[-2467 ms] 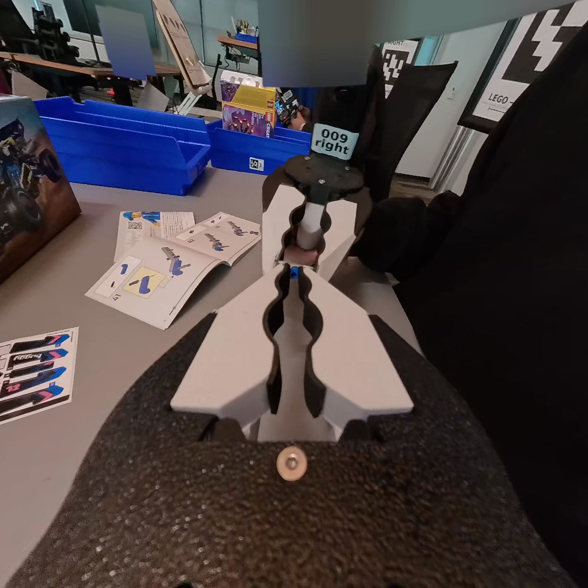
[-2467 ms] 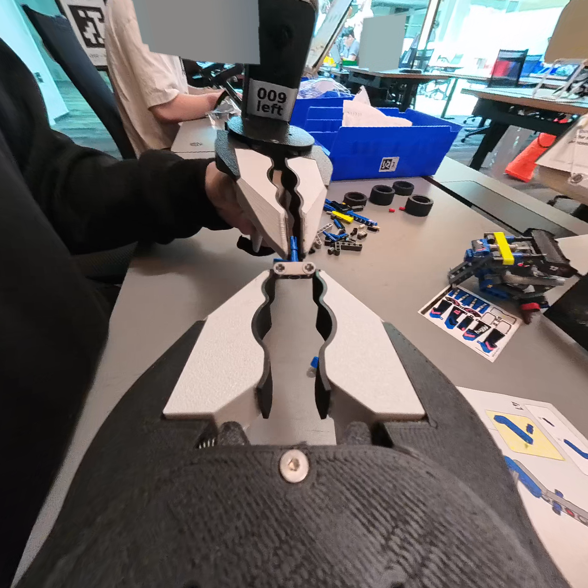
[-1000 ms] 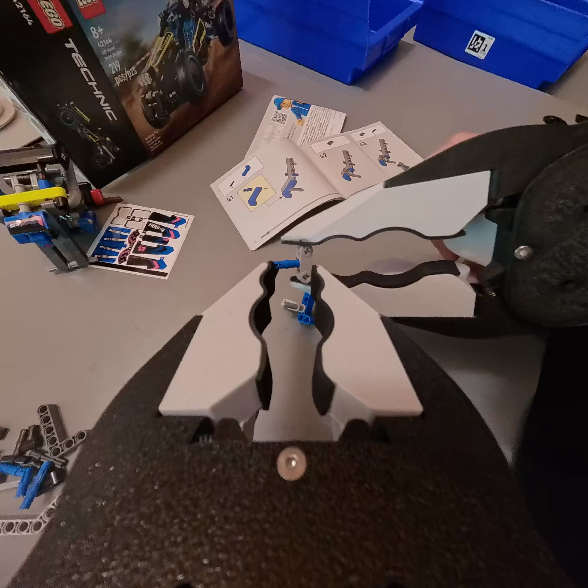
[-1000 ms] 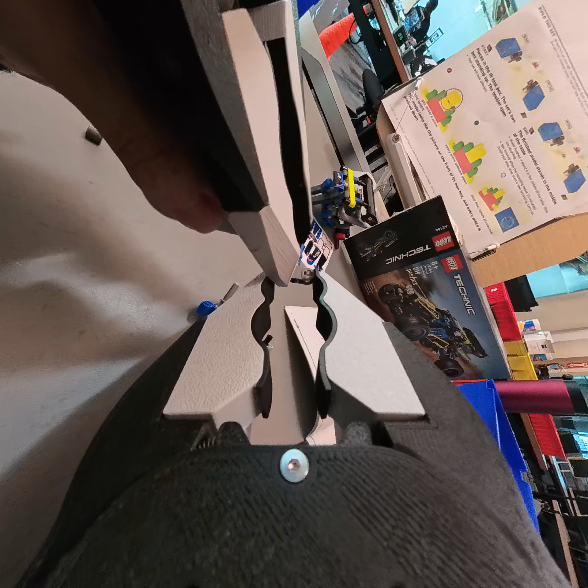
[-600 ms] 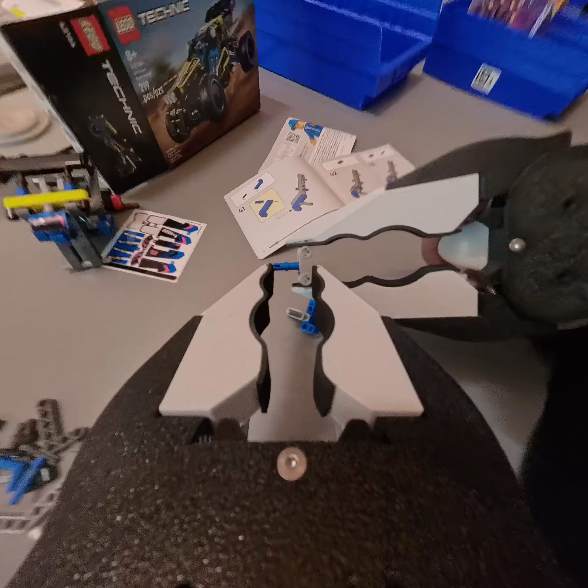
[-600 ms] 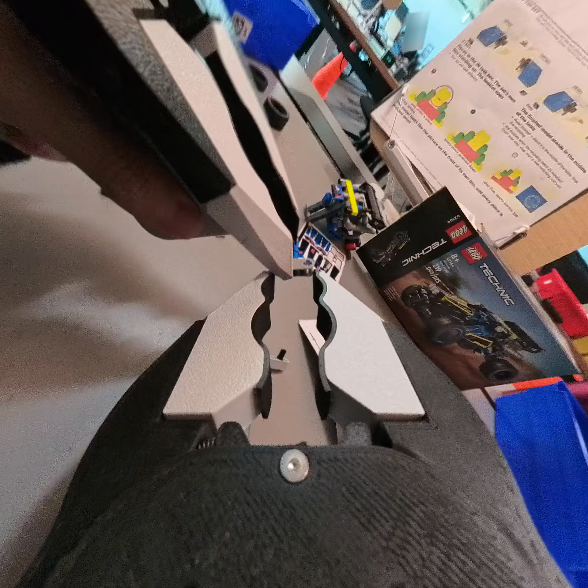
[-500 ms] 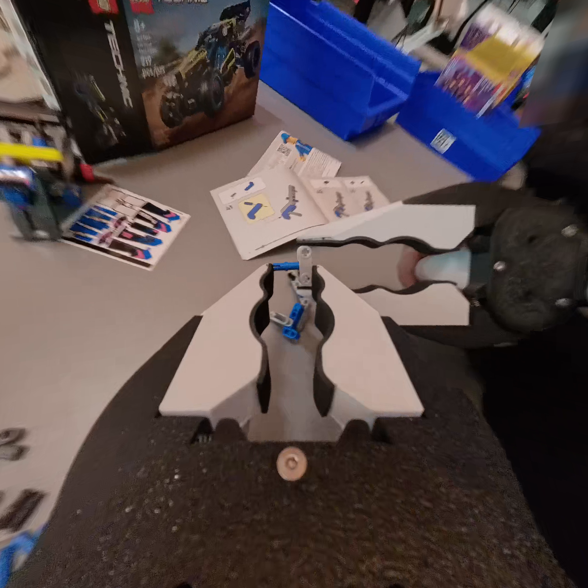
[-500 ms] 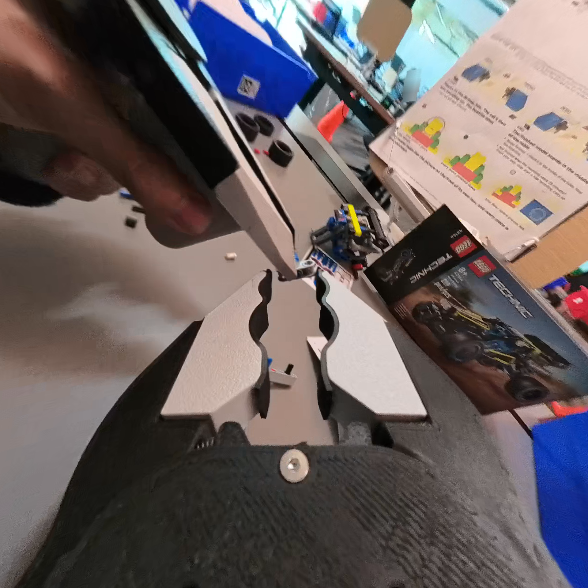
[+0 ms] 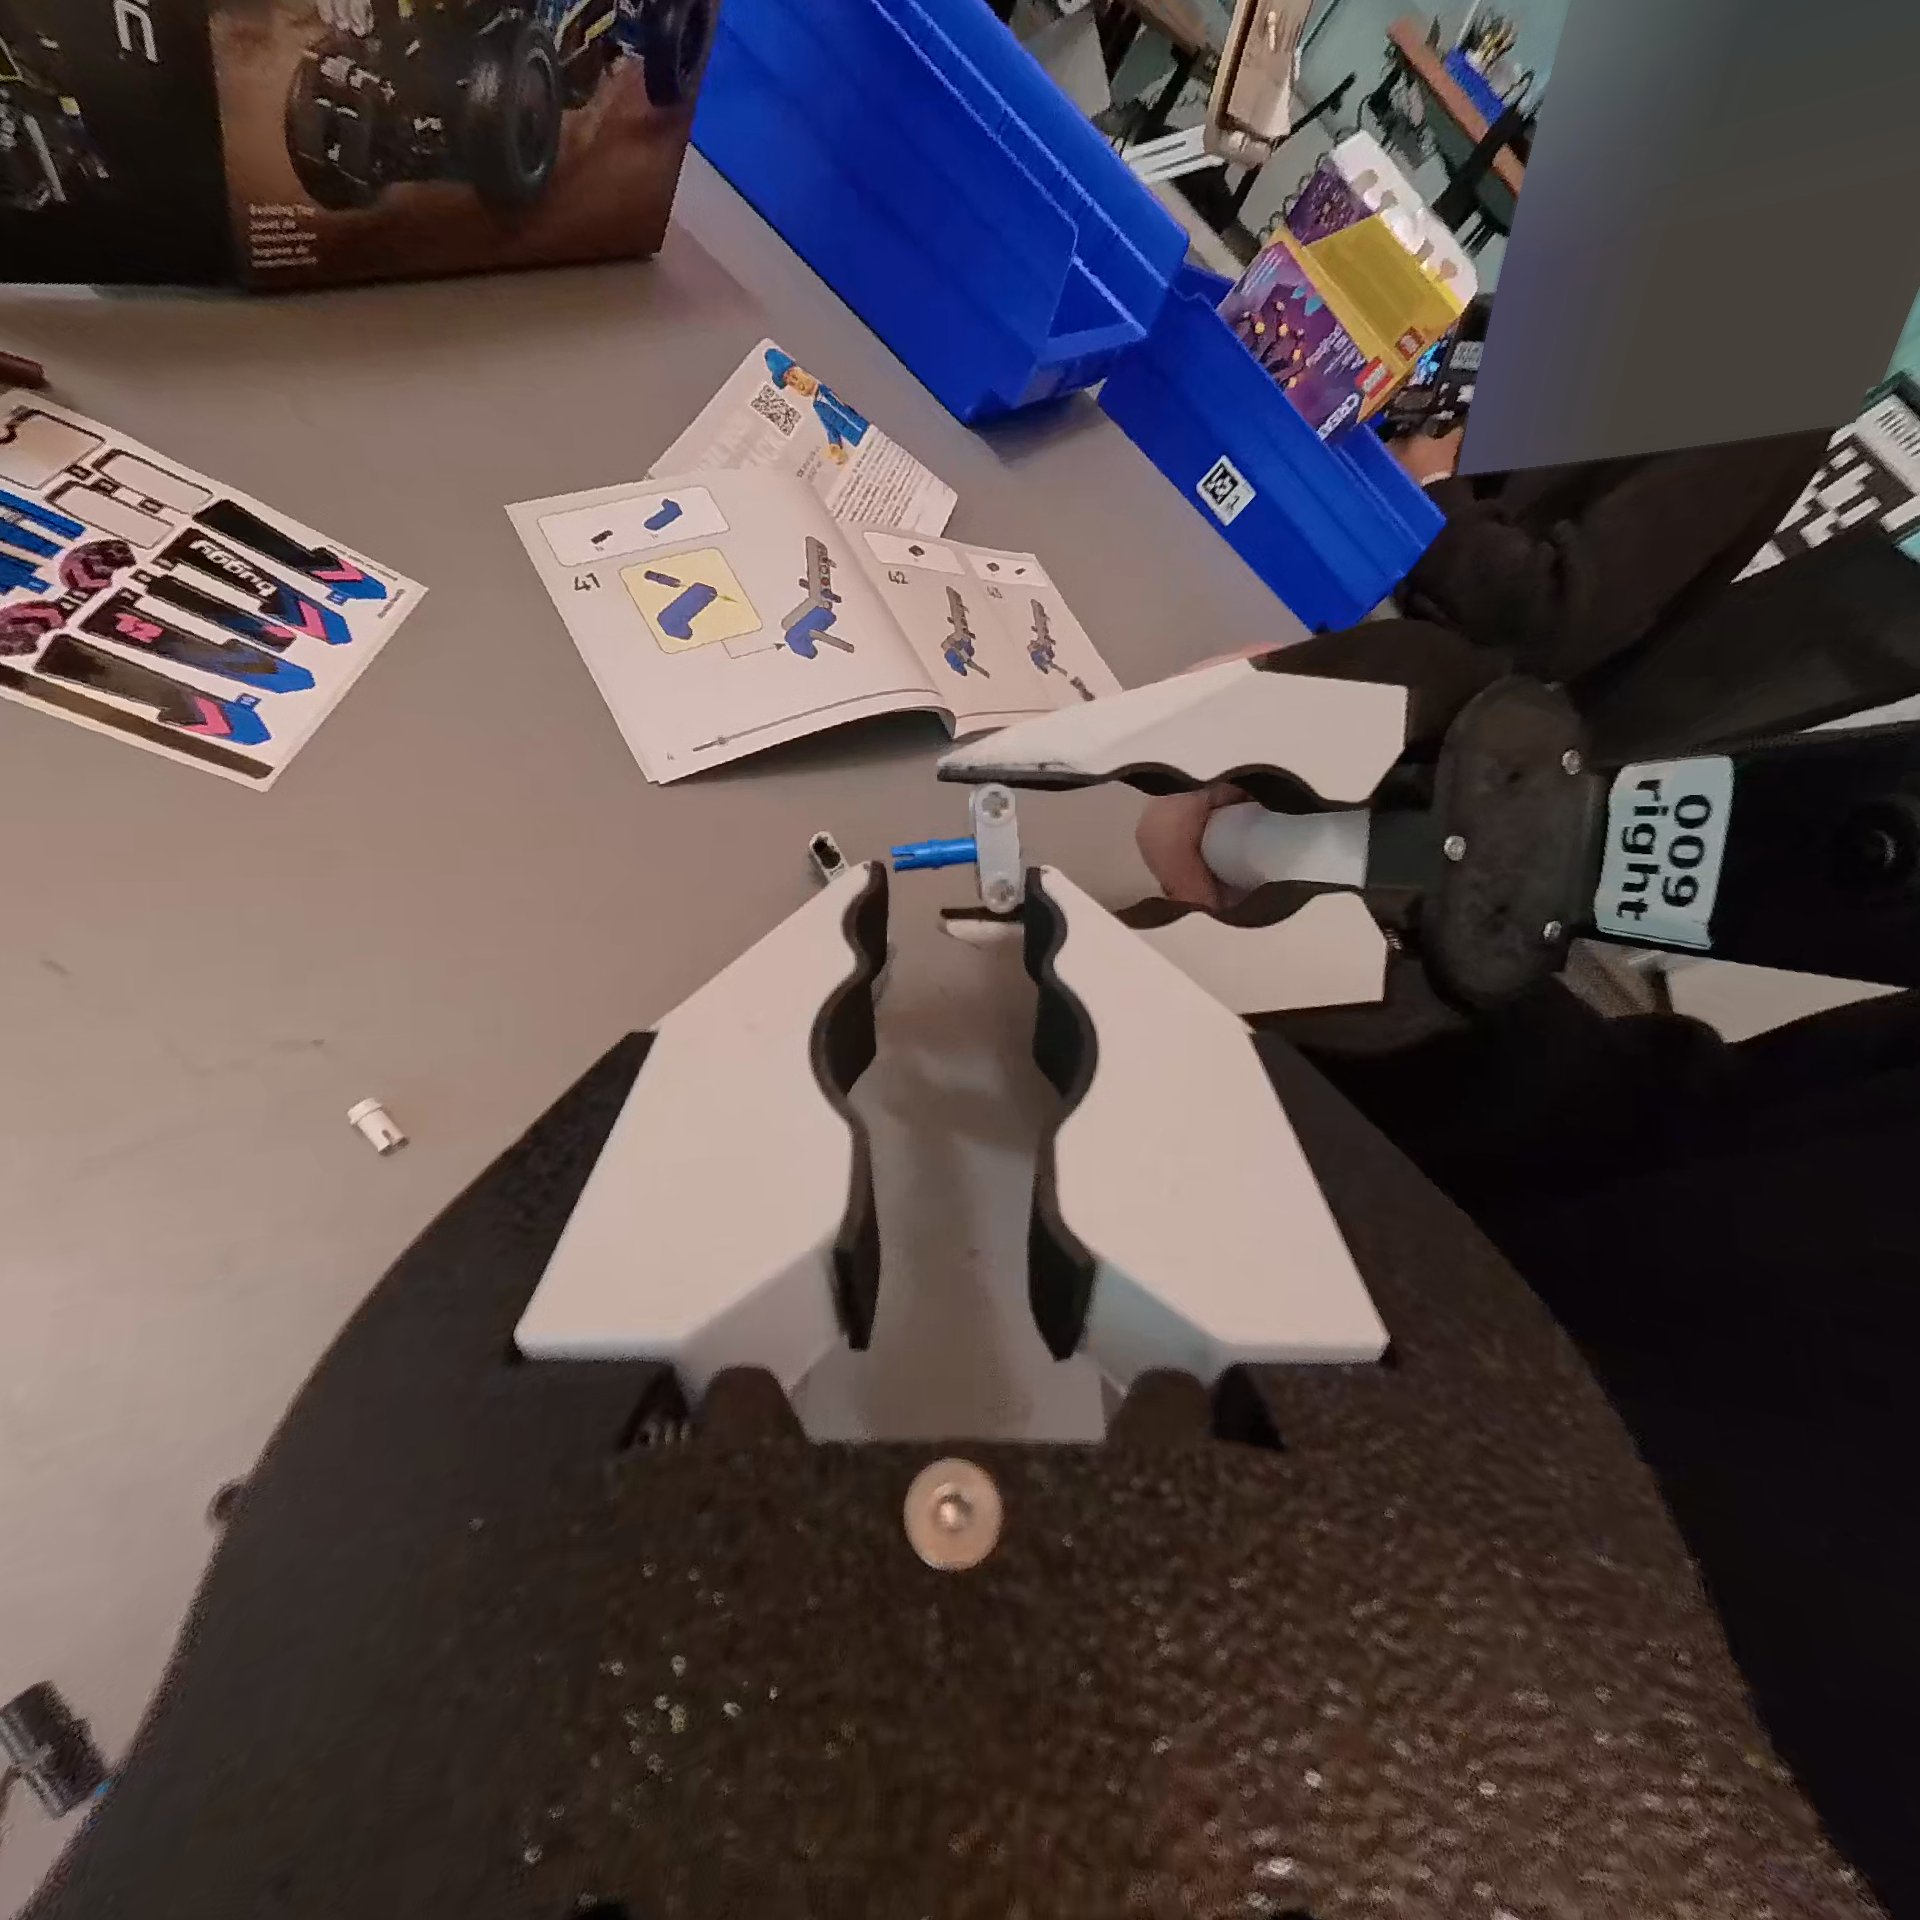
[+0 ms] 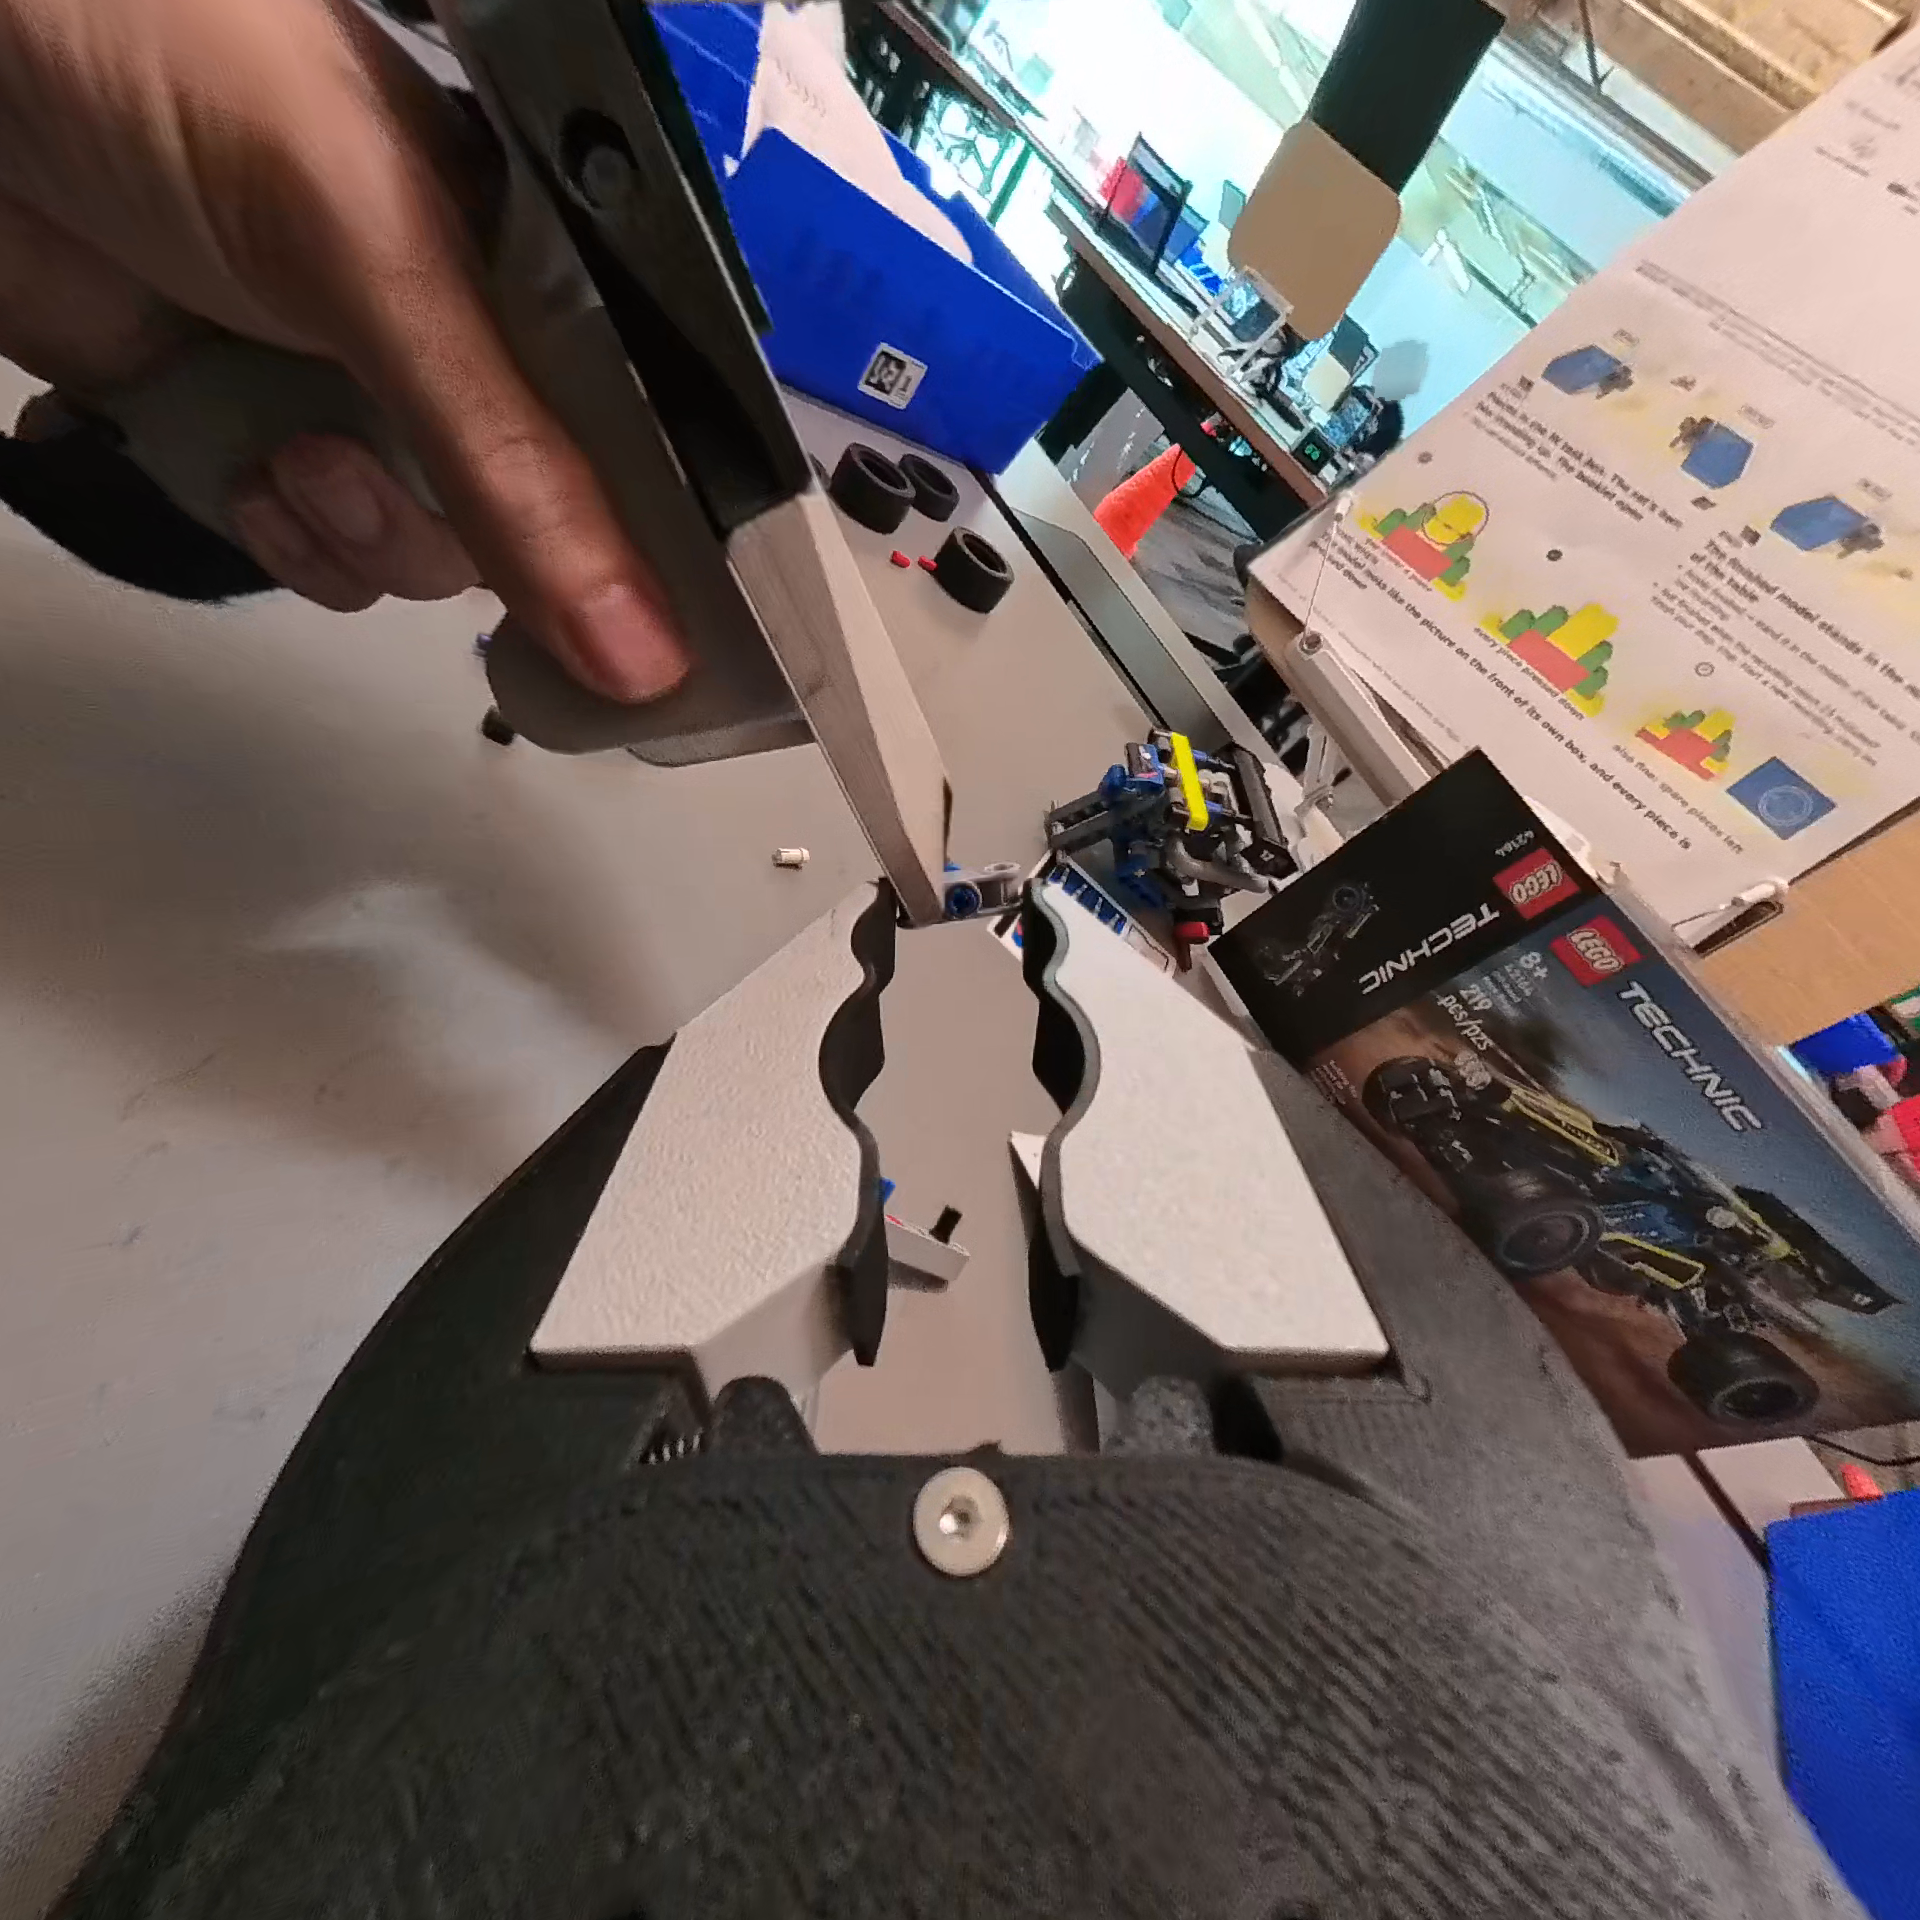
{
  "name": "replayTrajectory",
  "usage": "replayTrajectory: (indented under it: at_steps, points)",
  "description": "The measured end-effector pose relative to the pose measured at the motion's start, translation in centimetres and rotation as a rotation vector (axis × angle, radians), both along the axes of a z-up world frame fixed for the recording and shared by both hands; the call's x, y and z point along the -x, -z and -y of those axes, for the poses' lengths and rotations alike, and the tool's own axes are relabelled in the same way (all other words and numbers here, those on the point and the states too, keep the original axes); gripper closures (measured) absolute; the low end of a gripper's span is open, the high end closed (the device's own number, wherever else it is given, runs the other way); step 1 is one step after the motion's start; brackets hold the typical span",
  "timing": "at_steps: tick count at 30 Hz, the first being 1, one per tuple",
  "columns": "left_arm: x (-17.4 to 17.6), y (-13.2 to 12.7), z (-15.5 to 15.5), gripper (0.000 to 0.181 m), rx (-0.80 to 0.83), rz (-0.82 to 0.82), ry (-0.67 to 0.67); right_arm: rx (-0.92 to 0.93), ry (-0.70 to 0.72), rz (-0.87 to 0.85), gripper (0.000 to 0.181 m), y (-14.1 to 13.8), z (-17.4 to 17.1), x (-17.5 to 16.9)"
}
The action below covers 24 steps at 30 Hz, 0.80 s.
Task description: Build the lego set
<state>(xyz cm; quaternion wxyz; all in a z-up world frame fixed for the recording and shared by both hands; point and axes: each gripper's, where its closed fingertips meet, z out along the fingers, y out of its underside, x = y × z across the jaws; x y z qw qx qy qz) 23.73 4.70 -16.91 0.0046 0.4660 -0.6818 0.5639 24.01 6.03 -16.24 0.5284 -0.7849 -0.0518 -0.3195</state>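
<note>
A small grey two-hole liftarm [image 9: 994, 847] has a blue pin [image 9: 930, 854] stuck in one hole. My left gripper [image 9: 956, 883] has its jaws narrowly apart and pinches the pin and liftarm between its tips. My right gripper [image 9: 951, 844] comes in from the right and clamps the liftarm end to end. In the right wrist view the liftarm [image 10: 982, 885] sits between my right gripper's tips [image 10: 958, 904], and a left finger [image 10: 862, 727] reaches down to it from the upper left. Both hover just above the grey table [image 9: 312, 935].
An open instruction booklet [image 9: 790, 613], a sticker sheet [image 9: 177, 623] and blue bins [image 9: 987, 208] lie beyond. The set box [image 10: 1558, 1091], a part-built blue model [image 10: 1174, 821] and black tyres [image 10: 971, 569] stand to the right. Small loose pieces [image 9: 376, 1125] [image 10: 925, 1247] lie on the table. Both grippers' tips are close together, under 4 cm apart.
2.5 s ago the left gripper held the pin alone, tip to tip with the right. Now the pin sits in the liftarm, the left jaws are wider, and both grippers have swung round together.
</note>
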Motion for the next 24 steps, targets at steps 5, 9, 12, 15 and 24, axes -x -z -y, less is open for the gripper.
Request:
replayTrajectory:
  at_steps: [5,9,12,15,24]
  points:
    - [0.12,0.66,0.33,0.159,-0.069,0.007,0.021,0.056,-0.012,0.067,0.158,0.22,-0.35,0.52]
    - [0.14,0.80,0.20,0.159,-0.135,0.038,0.021,0.076,-0.009,0.075,0.158,0.43,-0.31,0.54]
    - [0.18,0.91,-0.09,0.157,-0.183,0.047,0.028,0.105,0.000,0.105,0.158,0.58,-0.29,0.48]
    - [0.38,0.73,-0.13,0.156,-0.165,0.032,0.048,0.108,0.004,0.120,0.158,0.41,-0.29,0.48]
    - [0.86,0.15,0.01,0.160,-0.004,-0.013,0.083,0.044,-0.038,0.088,0.158,-0.13,-0.45,0.92]
